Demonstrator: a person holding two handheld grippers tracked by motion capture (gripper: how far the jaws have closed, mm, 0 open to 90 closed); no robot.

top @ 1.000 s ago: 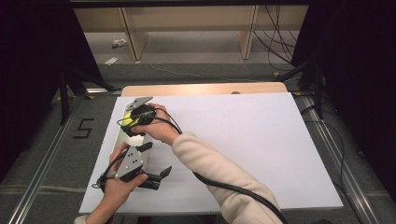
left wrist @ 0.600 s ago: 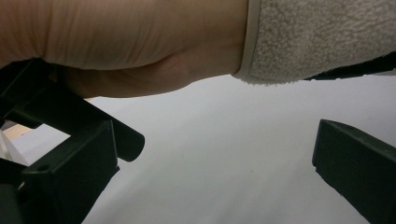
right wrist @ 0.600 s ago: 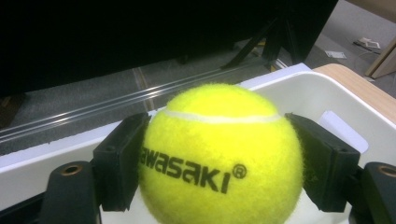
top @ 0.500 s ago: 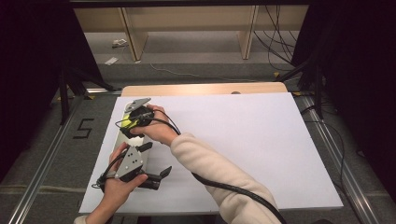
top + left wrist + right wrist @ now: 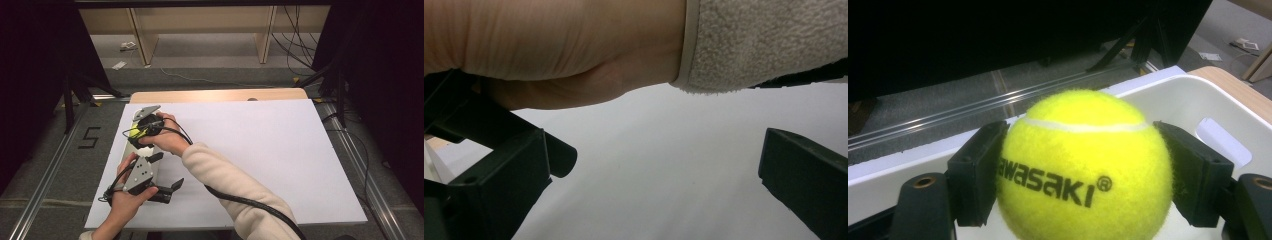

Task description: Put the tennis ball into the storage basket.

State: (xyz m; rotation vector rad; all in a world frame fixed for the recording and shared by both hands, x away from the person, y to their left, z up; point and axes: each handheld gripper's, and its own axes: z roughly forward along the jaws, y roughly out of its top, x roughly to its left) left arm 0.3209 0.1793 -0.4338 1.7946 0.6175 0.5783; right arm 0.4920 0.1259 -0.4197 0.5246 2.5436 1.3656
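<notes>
With the right gripper (image 5: pixel 1083 200) clamped on the tennis ball (image 5: pixel 1083 165) over the white bin (image 5: pixel 1198 110) at the tabletop's left edge, we'd lower before releasing; left gripper (image 5: pixel 659 190) gapes wide, empty.

A white sheet (image 5: pixel 260 150) covers the tabletop, whose bare wooden edge (image 5: pixel 215 95) shows at twelve o'clock. Beyond it stand wooden shelf legs (image 5: pixel 262 35) on grey carpet (image 5: pixel 210 75). A black "5" (image 5: pixel 89 137) marks the floor at nine o'clock.
</notes>
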